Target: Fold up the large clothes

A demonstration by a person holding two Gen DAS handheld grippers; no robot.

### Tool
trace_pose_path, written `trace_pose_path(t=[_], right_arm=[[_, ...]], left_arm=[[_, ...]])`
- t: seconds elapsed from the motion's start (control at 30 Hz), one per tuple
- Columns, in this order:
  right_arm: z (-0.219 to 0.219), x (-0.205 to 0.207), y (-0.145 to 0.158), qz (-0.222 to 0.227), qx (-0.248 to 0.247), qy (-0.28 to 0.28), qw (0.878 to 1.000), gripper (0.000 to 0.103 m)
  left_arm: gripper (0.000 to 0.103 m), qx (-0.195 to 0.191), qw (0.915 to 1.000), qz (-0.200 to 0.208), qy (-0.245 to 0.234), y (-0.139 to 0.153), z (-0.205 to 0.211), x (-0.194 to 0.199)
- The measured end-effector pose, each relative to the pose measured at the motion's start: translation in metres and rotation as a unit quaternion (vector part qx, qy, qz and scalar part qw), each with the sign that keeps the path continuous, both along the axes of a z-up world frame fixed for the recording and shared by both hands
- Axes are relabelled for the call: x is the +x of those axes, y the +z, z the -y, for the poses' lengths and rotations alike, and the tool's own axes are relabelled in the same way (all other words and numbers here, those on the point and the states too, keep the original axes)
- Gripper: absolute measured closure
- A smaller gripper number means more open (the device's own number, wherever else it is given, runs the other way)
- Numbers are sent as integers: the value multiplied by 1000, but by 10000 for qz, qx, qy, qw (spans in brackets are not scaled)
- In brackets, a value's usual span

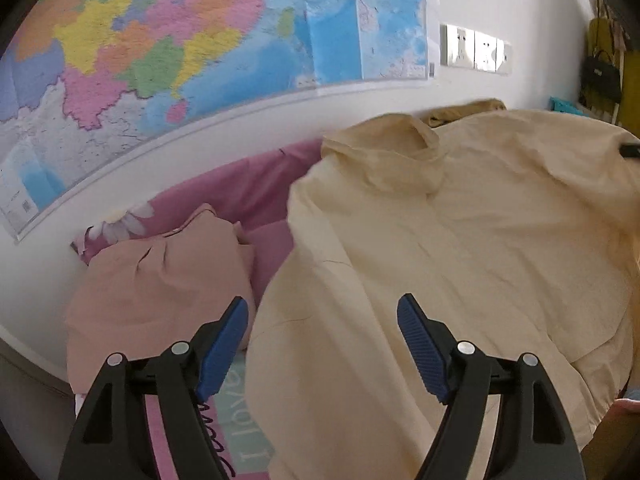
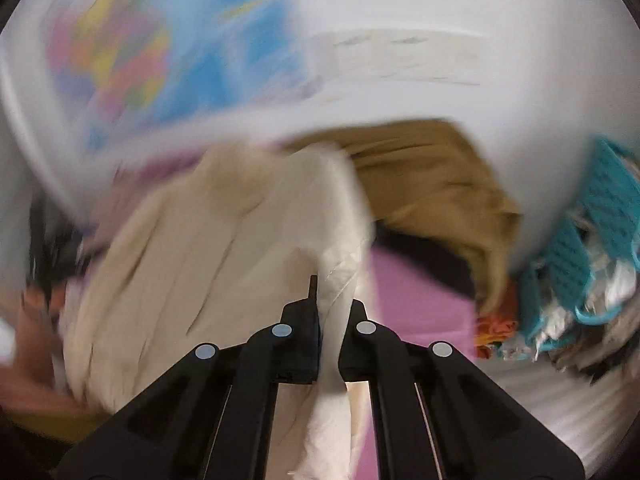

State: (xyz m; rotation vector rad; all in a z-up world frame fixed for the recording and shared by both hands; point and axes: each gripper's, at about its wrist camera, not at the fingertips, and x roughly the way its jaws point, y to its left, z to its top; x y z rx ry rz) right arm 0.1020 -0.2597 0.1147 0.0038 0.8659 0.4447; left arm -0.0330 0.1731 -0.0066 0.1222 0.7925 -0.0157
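Note:
A large cream hooded garment point(image 1: 460, 248) lies spread on the pink bed, its hood point(image 1: 392, 156) toward the wall. My left gripper point(image 1: 322, 300) hovers over the garment's lower left part, blue pads point(image 1: 420, 344) wide apart and nothing between them. The right wrist view is blurred by motion. There my right gripper point(image 2: 335, 300) is shut on a fold of the cream garment point(image 2: 208, 264). The cloth runs up between the black fingers and hangs lifted in front of them.
A folded peach garment point(image 1: 160, 288) sits left of the cream one on the pink sheet point(image 1: 248, 188). A map point(image 1: 160, 40) covers the wall behind the bed. A tan garment point(image 2: 432, 184) lies near the wall, and a teal basket point(image 2: 600, 240) of clutter stands at the right.

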Motion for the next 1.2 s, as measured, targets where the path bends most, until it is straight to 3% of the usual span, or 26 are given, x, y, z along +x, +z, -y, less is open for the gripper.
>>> trace_pose_path(t=[0.1,0.17,0.23,0.3,0.33,0.4,0.5,0.57,0.63,0.73,0.8,0.83,0.87,0.93,1.03,1.2], right_arm=[[47,35,-34,-382,337,-571,9971,98],[60,55,-83,-865,291,-923,9915,88],[75,71,-125,-1410,540,-1236,9808,77],[79,68,-146,-1605,521,-1325,9767,53],[86,64,-147,-1486,460,-1516,9761,38],[95,44,-130,-1194,588,-1555,9788,30],[94,-3,-91,-636,955,-1004,9883,13],[78,-36,-77,-400,795,-505,9948,8],[57,-56,-79,-462,502,-117,9976,6],[30,-80,-105,-770,106,328,9964,6],[17,-85,-120,-786,-381,380,9955,16],[16,-83,-130,-884,-564,300,9940,35],[22,-79,-134,-1048,-443,192,9933,62],[40,-73,-127,-1161,-85,6,9932,91],[67,-69,-93,-804,268,-170,9963,96],[85,-60,-3,-112,801,-301,9963,96]], left_arm=[[28,-120,9999,-59,97,-4,-7,-1],[28,-208,9995,-175,133,-11,-8,1],[28,-215,9993,-284,108,-17,-6,2],[28,-202,9992,-317,91,-20,-3,0],[28,-234,9992,-305,73,-20,-3,-1],[28,-285,9992,-283,21,-19,-1,-4],[28,-241,9995,-212,-54,-17,4,-8],[28,-212,9996,-163,-125,-17,9,-8],[28,-226,9994,-153,-199,-17,15,-7],[28,-253,9992,-200,-234,-20,22,-3],[28,-262,9990,-229,-268,-22,26,-1],[28,-251,9990,-236,-268,-22,27,-1],[28,-244,9990,-250,-266,-23,28,-1],[28,-253,9990,-246,-258,-23,26,-2],[28,-274,9992,-212,-214,-22,21,-4],[28,-271,9995,-157,-61,-20,8,-3]])
